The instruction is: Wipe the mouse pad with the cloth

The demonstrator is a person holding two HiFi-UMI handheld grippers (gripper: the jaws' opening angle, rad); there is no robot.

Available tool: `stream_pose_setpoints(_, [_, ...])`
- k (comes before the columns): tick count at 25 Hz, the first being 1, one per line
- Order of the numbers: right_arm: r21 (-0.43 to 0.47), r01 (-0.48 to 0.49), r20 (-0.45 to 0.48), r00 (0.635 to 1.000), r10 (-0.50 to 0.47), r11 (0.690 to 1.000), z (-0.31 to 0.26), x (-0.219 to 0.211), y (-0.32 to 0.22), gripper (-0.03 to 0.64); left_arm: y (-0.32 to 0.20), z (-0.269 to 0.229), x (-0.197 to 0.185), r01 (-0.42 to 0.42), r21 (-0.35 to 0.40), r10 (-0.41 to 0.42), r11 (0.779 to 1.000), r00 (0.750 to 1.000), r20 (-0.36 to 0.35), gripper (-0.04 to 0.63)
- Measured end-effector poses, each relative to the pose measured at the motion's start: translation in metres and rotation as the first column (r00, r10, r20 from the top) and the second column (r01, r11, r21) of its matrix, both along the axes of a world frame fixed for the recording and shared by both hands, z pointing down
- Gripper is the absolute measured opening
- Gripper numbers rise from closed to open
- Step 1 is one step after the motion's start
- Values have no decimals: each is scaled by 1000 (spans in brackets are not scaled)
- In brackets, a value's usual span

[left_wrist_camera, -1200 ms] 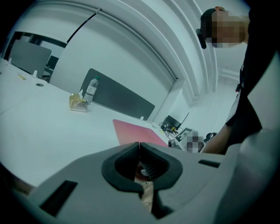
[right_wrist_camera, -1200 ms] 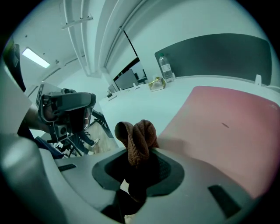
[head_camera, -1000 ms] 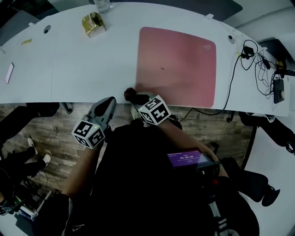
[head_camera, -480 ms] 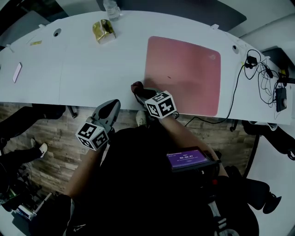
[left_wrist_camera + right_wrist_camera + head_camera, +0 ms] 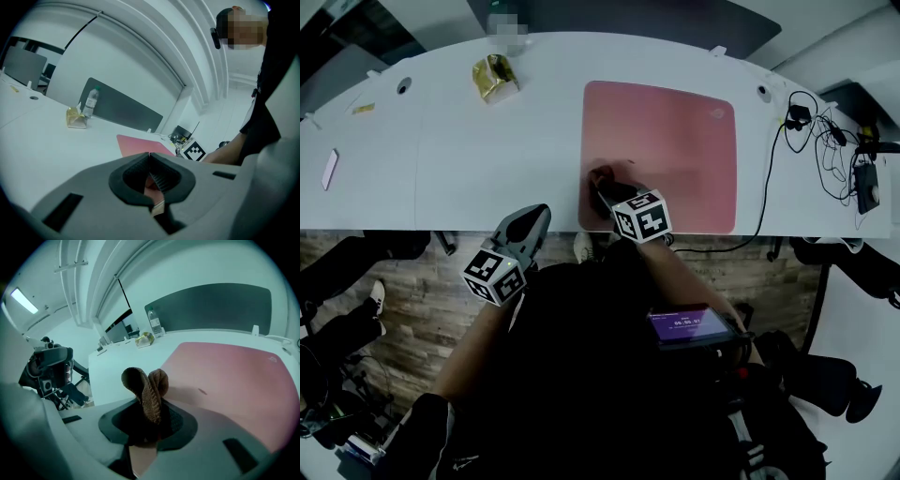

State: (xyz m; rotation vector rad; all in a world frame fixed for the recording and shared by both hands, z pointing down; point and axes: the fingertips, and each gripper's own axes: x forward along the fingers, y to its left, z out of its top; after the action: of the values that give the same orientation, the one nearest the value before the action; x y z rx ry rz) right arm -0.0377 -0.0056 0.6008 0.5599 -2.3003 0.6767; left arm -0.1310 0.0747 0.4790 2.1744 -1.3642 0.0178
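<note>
The right hand-held gripper (image 5: 604,190) is clamping its jaws on the cloth (image 5: 144,386), a brown, coarse-woven piece bunched into two rounded folds that are poking out just past the jaw tips. Directly ahead of it and beneath those folds, the mouse pad (image 5: 675,141) is lying flat on the white table (image 5: 487,141): a wide pink rectangle with rounded corners and a matte, slightly grainy face, carrying a small dark speck (image 5: 201,391) just beyond the cloth. The left hand-held gripper (image 5: 532,223) is hanging back at the table's near edge, off to the right gripper's left, with its jaws closed and nothing between them. Since so little cloth is showing, a steep press is likely to drag the hard jaw tips across the pad instead of the fabric. With nothing steadying it, the pad may also be sliding on the smooth tabletop under a firm stroke, or the bunched cloth may be working loose from the grip.
</note>
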Motion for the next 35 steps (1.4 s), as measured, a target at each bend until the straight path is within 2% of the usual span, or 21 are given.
stream_pose_setpoints(12, [46,-119,-48,991,121,992,0,92,-29,114,-17,0,37,-76,-22,76,997,997,24,9])
stream_pose_setpoints(17, [67,-173,-65,982,177,983,1,134,-45,114,-33,2,59,-131,-31,132,991,991,35,9])
stream_pose_setpoints(24, [96,-249,-100,961,259,964,3,196,-62,114,-57,0,94,-194,-29,195,980,980,35,9])
stream_pose_setpoints(35, [134,-384,-144,905,401,914,3,293,-94,114,-79,-1,124,-221,-50,223,974,974,42,9])
